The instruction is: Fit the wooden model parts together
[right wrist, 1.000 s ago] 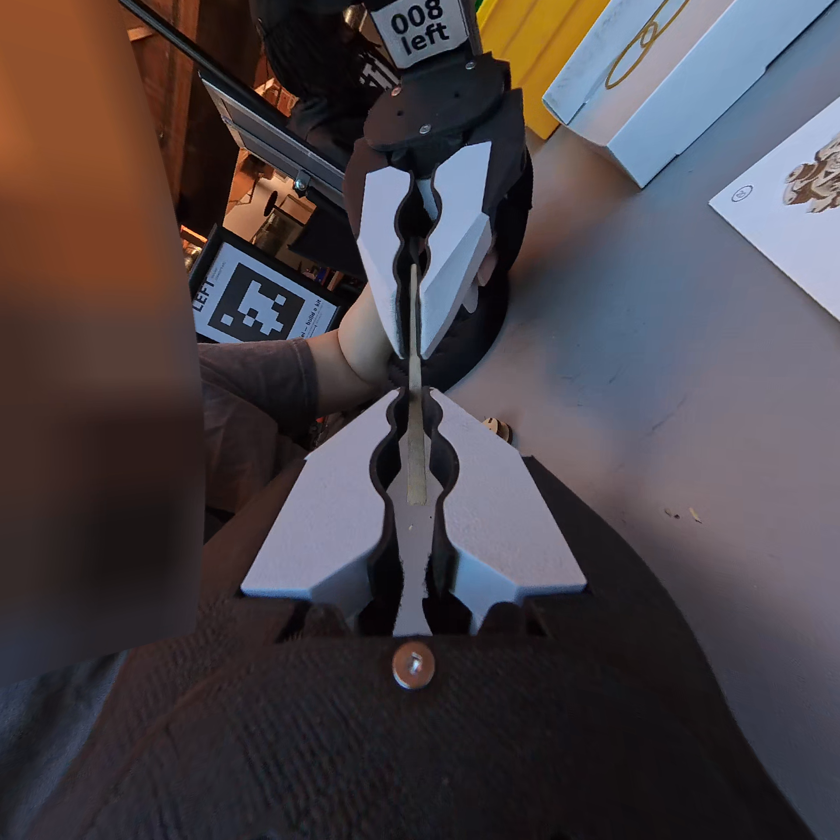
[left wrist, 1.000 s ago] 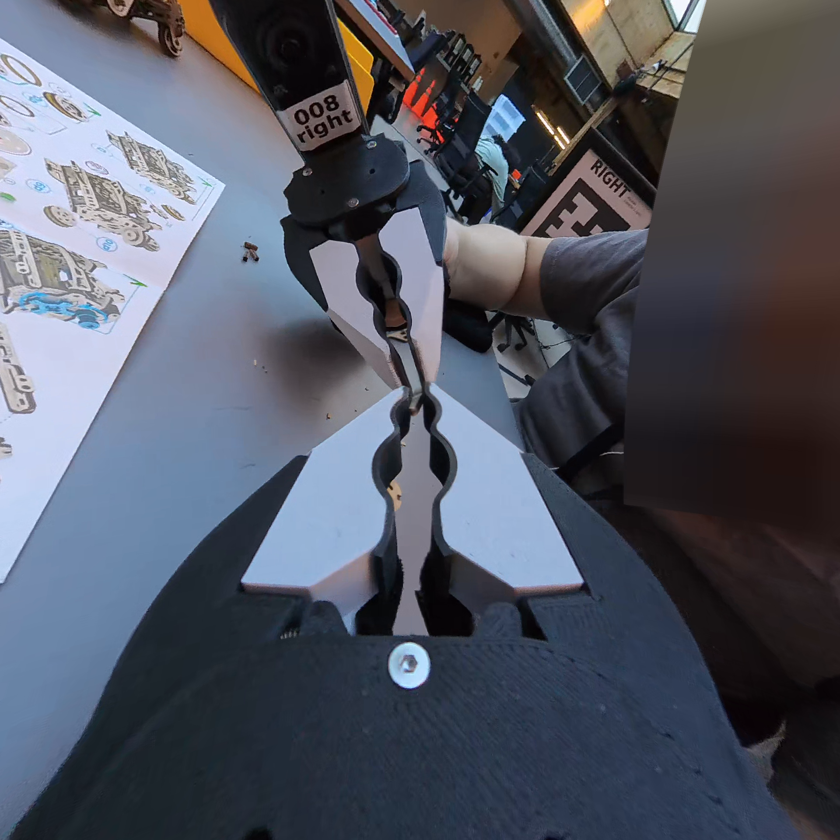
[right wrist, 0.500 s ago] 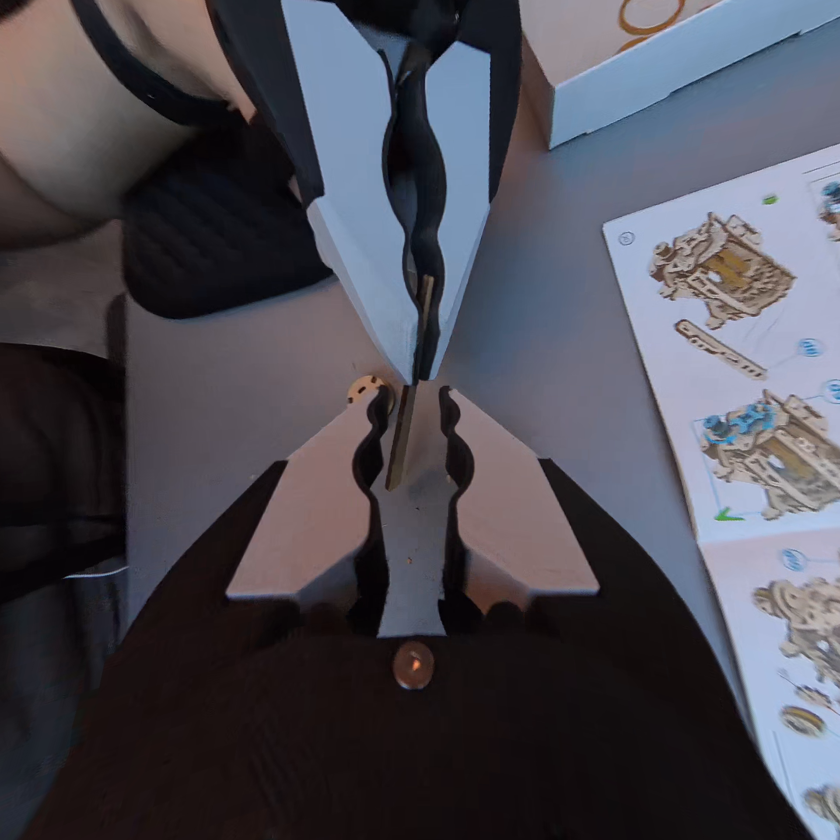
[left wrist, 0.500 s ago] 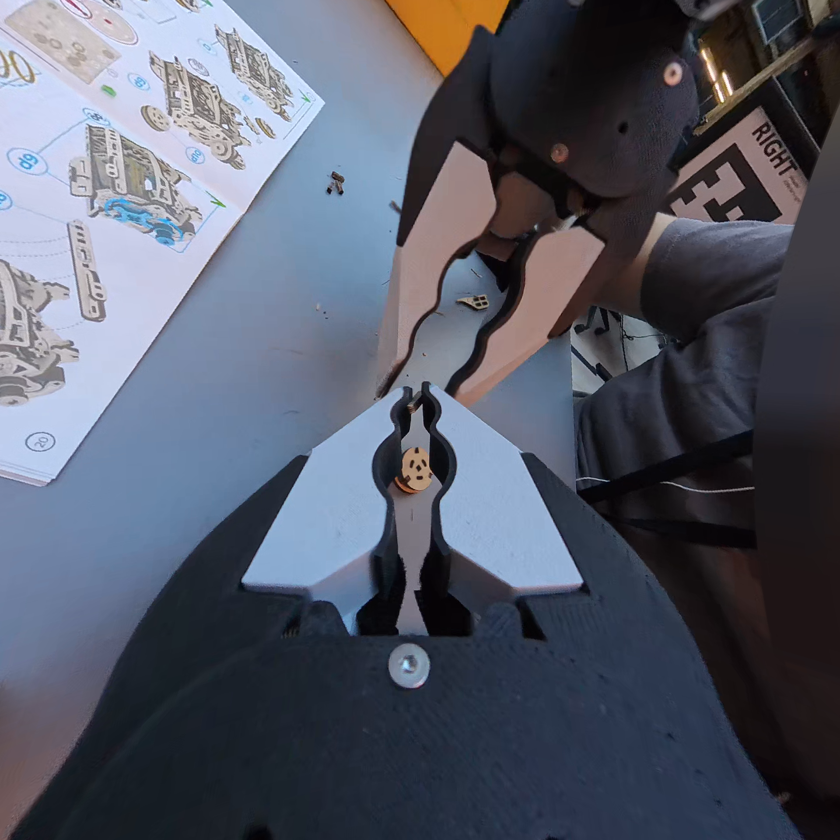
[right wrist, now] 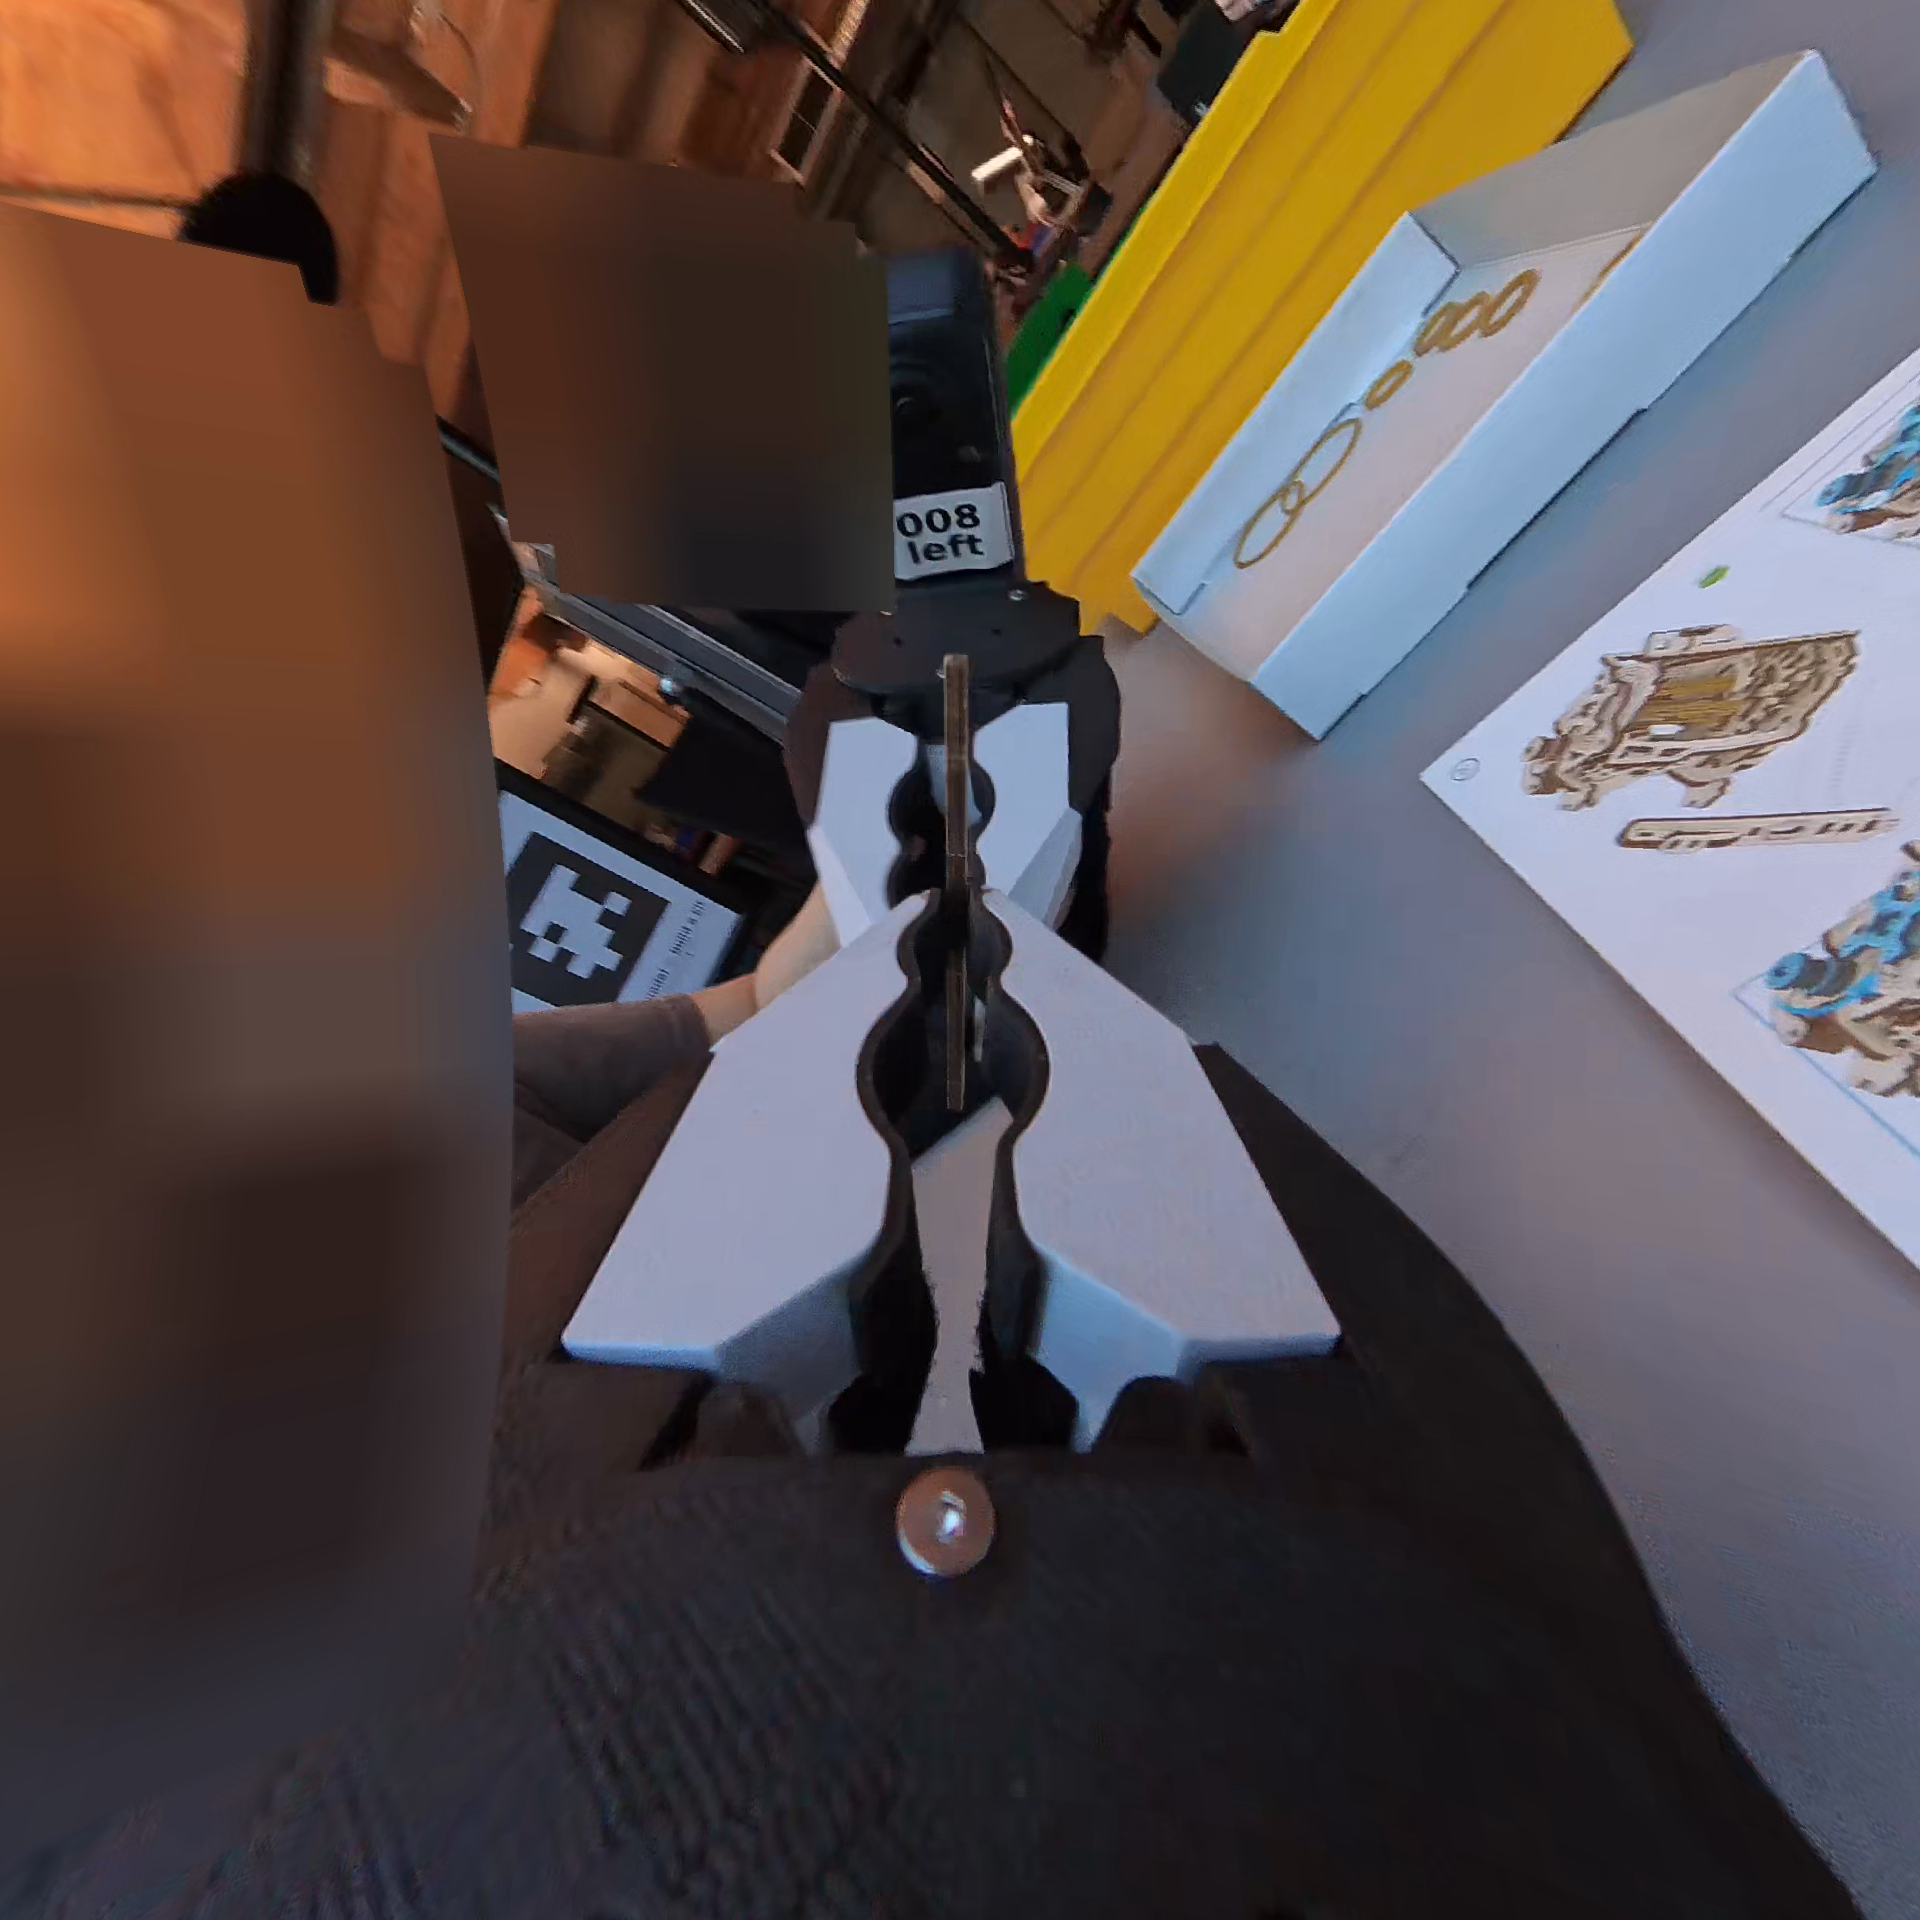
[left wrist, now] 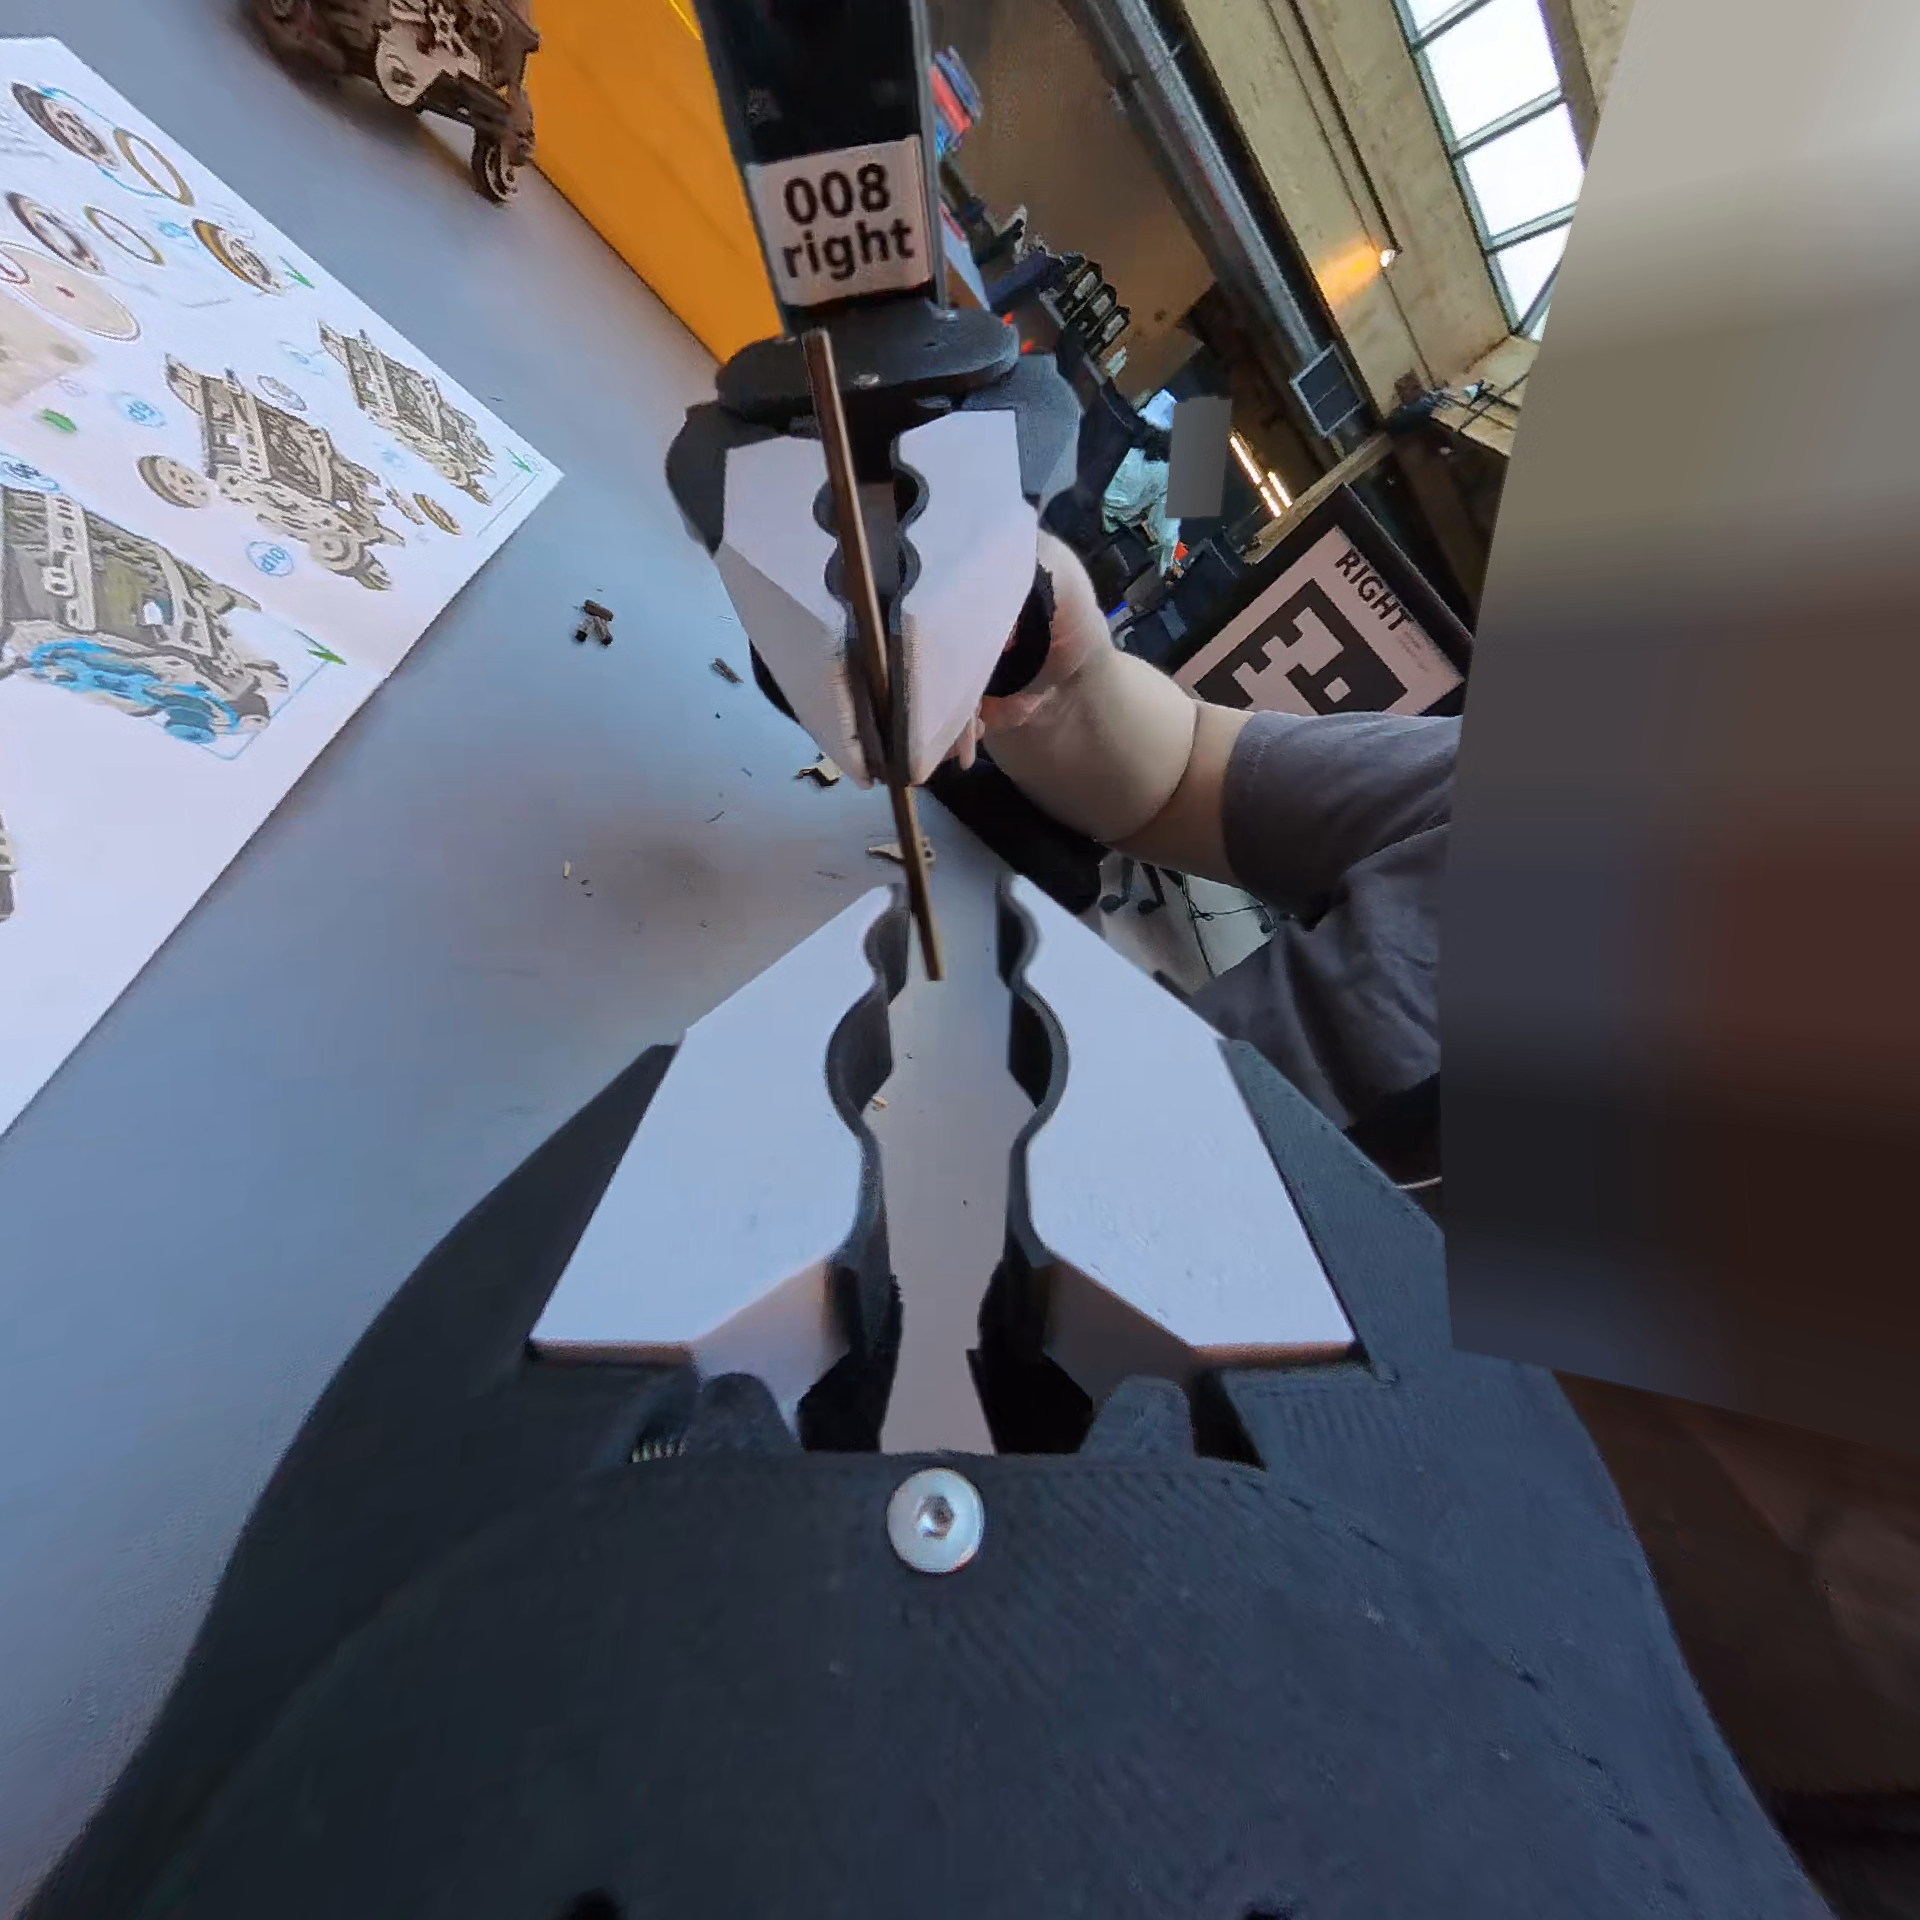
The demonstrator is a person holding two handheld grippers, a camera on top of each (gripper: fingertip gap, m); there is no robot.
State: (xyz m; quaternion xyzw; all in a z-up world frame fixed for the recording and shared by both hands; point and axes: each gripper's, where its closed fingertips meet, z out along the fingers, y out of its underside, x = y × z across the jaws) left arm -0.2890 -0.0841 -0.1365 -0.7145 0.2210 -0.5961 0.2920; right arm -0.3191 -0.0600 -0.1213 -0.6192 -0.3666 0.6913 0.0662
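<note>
Holding the thin flat wooden strip (left wrist: 871,665) edge-on, my right gripper (left wrist: 888,771) has its white fingers pressed together on the strip near its middle, so one end sticks out toward the black body and the other end reaches forward. My left gripper (left wrist: 943,906) stands with a clear gap between its fingers and grips nothing — the free end of the strip just enters this gap, closer to one finger. In the right wrist view the same strip (right wrist: 956,883) runs straight along the middle line, and a small wooden piece seems to sit against its side near the fingertips, but I cannot tell if it is already joined. I think the strip is held edge-on and in the air so that the left gripper can close on the flat faces and steady it for the fitting. Both grippers hang above the grey table (left wrist: 343,997). The printed white instruction sheet (left wrist: 177,540) lies flat well to the side, some wood crumbs (left wrist: 594,623) rest near it, and a dark assembled wooden model (left wrist: 416,73) stands at the far edge. The white open cardboard box (right wrist: 1475,436) lies beyond — it seems to hold a wooden part sheet.
</note>
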